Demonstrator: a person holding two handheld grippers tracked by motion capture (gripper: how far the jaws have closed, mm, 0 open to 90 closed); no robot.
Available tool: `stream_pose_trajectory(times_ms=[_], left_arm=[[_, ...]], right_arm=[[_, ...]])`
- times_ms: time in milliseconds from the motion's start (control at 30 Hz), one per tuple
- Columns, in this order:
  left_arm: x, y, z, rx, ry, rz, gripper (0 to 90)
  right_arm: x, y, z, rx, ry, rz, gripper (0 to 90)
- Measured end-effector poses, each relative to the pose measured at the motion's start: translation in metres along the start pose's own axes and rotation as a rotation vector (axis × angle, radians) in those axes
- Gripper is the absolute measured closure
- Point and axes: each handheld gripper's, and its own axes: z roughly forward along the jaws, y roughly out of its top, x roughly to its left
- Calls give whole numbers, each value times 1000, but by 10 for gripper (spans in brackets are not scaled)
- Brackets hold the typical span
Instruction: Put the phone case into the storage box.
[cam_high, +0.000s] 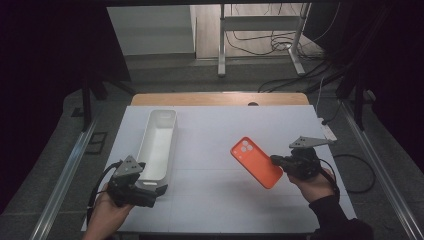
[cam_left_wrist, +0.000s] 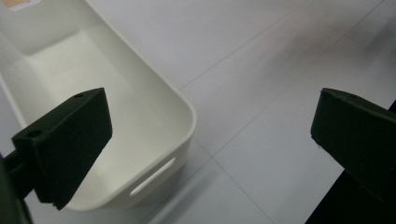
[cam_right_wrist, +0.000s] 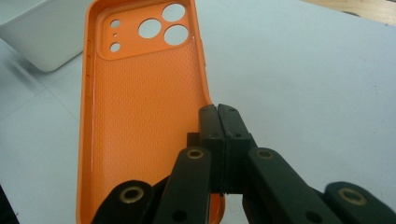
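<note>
Tool (cam_right_wrist: 218, 121) on rt clamps orange phone case (cam_right_wrist: 140, 116) edge.

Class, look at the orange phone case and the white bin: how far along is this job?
Done: the right gripper has shut on the edge of the phone case. In hand: the case is held beside the bin. Left: the bin holds nothing; the left gripper, open, waits at its near end.

I see my left tongs (cam_left_wrist: 210, 140) standing wide apart with nothing between them. The white bin (cam_left_wrist: 154, 109) lies under the left jaw, its rounded near end with a slot handle just beside that jaw. Right of the bin, the pale surface (cam_left_wrist: 261, 93) runs under the other jaw.
</note>
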Motion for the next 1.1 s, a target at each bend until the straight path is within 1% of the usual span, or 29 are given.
stream_pose_trajectory(times_ms=[167,333,367,467,733,967,1100], left_arm=[[0,8,8,-4,-26,-3,0],[-1,14,12,-12,-48,-13,0],[-2,17,14,-13,-54,-13,0],[-2,21,16,-17,-61,-15,0],[-3,31,28,-9,-91,-31,0],[-3,40,38,-5,-126,-50,0],[-5,44,43,0,-136,-51,0]], right_arm=[[2,1,-1,-12,-2,-4,890],[3,2,-2,-25,-2,-11,890],[4,3,-2,-26,-2,-13,890],[4,3,-2,-28,-4,-17,890],[6,4,-2,-40,-4,-16,890],[7,5,-3,-53,-3,-19,890],[8,6,-3,-60,-5,-21,890]])
